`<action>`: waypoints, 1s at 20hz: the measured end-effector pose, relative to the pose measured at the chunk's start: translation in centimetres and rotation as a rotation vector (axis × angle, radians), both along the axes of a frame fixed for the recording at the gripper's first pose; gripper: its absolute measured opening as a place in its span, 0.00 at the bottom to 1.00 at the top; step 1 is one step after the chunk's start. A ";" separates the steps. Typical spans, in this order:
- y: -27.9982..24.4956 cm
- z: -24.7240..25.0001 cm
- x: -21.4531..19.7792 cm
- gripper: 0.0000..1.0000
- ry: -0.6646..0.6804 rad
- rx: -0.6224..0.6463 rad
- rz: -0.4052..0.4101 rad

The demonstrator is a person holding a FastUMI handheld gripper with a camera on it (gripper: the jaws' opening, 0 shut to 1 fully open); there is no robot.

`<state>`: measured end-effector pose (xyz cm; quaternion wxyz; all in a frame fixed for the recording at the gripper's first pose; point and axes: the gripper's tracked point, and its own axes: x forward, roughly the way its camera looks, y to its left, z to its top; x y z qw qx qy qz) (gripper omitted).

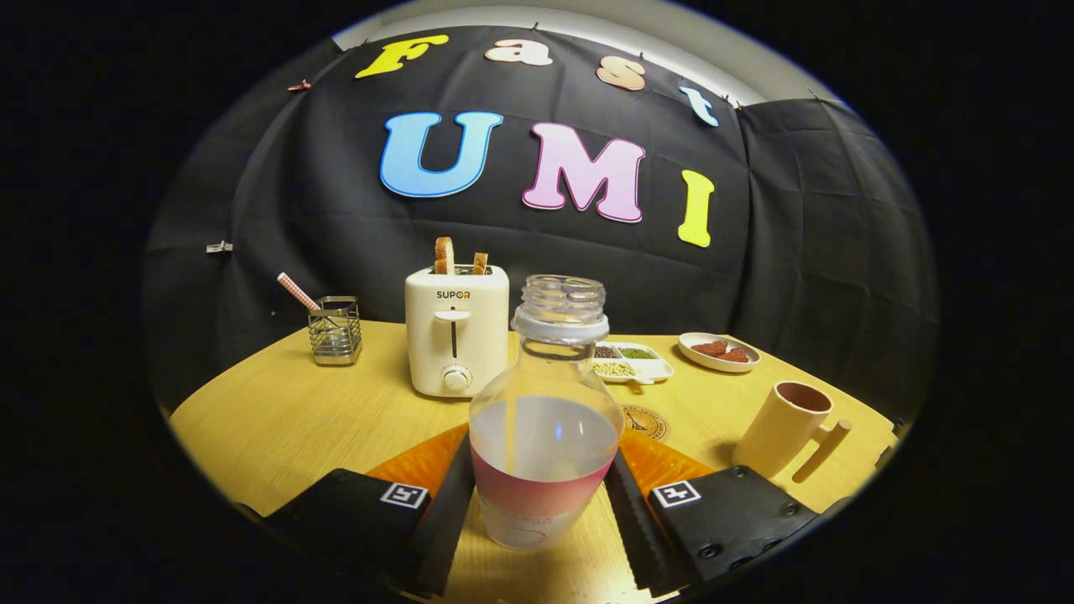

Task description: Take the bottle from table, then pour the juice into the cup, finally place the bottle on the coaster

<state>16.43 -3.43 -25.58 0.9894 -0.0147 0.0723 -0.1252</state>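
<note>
Clamping the capless bottle [544, 436] between both fingers, the gripper [541, 503] holds it upright — cup [780, 428] nearby.

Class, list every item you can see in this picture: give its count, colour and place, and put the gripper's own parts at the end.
bottle: 1, clear with pink label band, uncapped, between the fingers
coaster: 1, tan, round, just behind the bottle
cup: 1, cream, with handle, beside the right finger
toaster: 1, cream, behind the bottle, two toast slices up
divided dish: 1, white, holding grains, beside the toaster
plate: 1, white, holding red food, beyond the cup
wire holder: 1, metal, checked straw in it
table: 1, light wood
gripper: 1, fingers flank the bottle's sides; grip unclear
</note>
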 end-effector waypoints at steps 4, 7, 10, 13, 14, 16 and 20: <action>0.3 -0.3 0.1 0.78 0.003 0.027 0.025; 0.5 -0.2 -0.3 0.76 0.005 0.038 0.052; -0.1 -0.1 -0.5 0.73 0.021 0.064 0.049; -0.7 0.1 -1.0 0.70 0.063 0.083 0.033; -1.4 0.7 -1.3 0.71 0.067 0.079 0.006; -1.9 2.1 -1.6 0.70 0.060 0.109 0.013; -4.2 4.5 -2.6 0.70 0.060 0.242 -0.029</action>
